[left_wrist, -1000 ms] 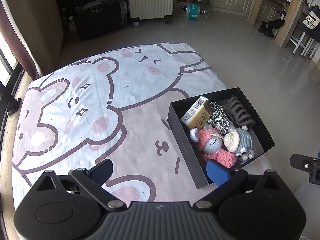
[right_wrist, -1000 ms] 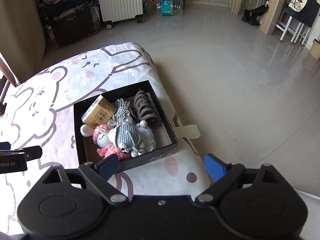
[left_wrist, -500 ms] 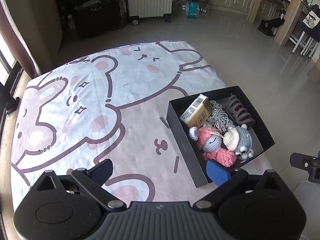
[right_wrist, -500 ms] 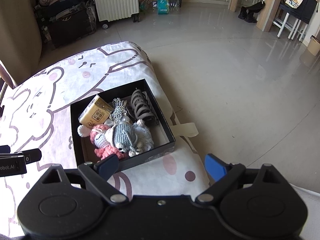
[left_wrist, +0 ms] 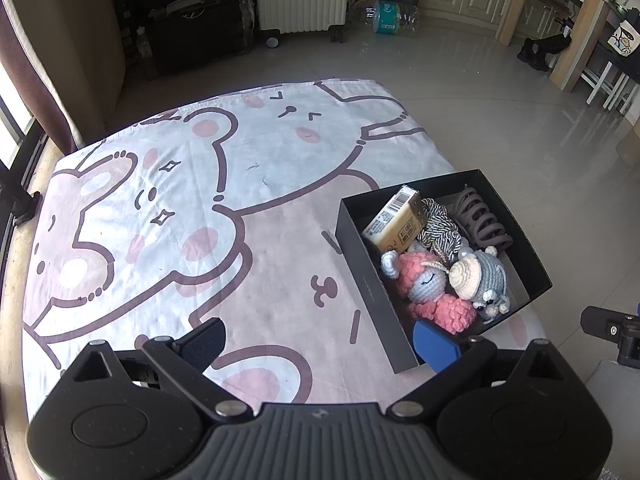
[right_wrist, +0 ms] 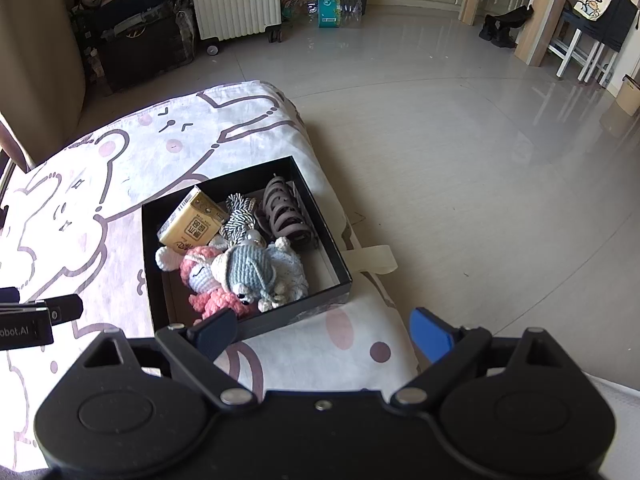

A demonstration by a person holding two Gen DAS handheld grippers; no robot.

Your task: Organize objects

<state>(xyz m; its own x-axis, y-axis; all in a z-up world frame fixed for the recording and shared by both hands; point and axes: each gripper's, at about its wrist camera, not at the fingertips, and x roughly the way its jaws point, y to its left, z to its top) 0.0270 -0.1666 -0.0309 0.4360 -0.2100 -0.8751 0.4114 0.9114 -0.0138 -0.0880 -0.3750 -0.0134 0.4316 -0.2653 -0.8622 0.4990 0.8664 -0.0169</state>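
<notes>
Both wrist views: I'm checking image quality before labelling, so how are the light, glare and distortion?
Left wrist view: daylight falls evenly on the cartoon sheet; the black box and its toys are sharp; fisheye bends the room's edges and darkens the corners. Right wrist view: glossy floor tiles carry bright glare and furniture reflections; the box interior sits partly in shadow; same strong barrel distortion; no motion blur.

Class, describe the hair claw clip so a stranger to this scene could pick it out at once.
Find the black box on the cartoon bedsheet. In its far corner, nearest the floor, lies the hair claw clip, beside a striped cord bundle. It alone is hard, dark plastic with curved teeth; its neighbours are yarn or cardboard.
</notes>
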